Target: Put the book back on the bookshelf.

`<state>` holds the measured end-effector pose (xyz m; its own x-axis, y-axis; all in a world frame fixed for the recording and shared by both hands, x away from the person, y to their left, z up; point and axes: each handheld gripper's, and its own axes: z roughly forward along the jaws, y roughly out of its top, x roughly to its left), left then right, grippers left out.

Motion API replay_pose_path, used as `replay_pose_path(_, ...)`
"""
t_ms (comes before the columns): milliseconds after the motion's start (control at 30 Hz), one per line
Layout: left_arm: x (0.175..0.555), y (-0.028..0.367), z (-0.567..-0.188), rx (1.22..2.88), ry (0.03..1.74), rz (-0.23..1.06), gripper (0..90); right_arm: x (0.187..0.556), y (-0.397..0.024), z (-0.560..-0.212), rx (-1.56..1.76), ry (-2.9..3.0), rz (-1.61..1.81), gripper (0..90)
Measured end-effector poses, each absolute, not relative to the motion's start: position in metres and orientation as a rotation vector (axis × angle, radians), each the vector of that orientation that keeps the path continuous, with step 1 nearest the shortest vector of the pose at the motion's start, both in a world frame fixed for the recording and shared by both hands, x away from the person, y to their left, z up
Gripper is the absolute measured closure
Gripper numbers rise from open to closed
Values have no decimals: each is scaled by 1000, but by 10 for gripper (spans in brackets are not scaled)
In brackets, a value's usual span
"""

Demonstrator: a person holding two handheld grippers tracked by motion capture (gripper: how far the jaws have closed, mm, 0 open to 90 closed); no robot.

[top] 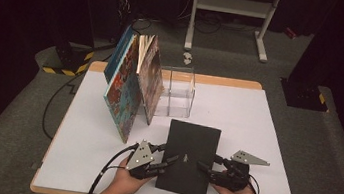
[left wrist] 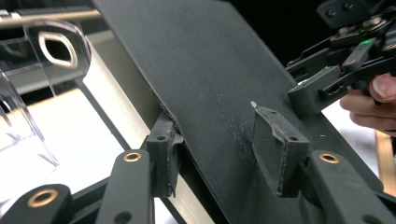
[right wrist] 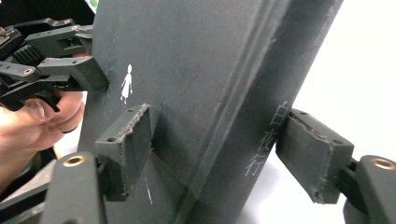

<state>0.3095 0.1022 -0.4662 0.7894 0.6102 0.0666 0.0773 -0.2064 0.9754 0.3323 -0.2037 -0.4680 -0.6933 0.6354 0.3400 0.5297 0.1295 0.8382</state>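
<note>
Two hand-held claws, the left gripper [top: 167, 161] and the right gripper [top: 205, 167], meet at the flat black book with a tiny white figure [top: 189, 152], bottom middle of the high view. In the left gripper view, the jaws squeeze the book's edge. In the right gripper view, one pad [right wrist: 127, 147] touches the cover while the other [right wrist: 312, 156] sits beside the spine, not yet tight.

Dim room up top, and the white table [top: 255, 138] catches the only real light, from overhead. In the left gripper view, glare bleaches the surface left of the fingers [left wrist: 163, 154], and the clear box [left wrist: 28, 84] goes soft. In the right gripper view, white blowout sits beyond the right pad [right wrist: 313, 154]; near pads slightly blurred.
</note>
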Motion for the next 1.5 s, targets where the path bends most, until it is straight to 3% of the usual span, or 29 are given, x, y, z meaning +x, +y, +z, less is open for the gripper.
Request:
replay_pose_path(467, 318, 93, -456, 1710, 579, 588, 534, 315, -209, -446, 1042, 2074, 1589, 400)
replay_pose_path(1133, 297, 90, -462, 1721, 586, 666, 524, 300, -218, -451, 929, 2054, 1563, 414)
replay_pose_path(1500, 301, 102, -469, 1682, 662, 563, 361, 293, -222, -455, 867, 2046, 1625, 445)
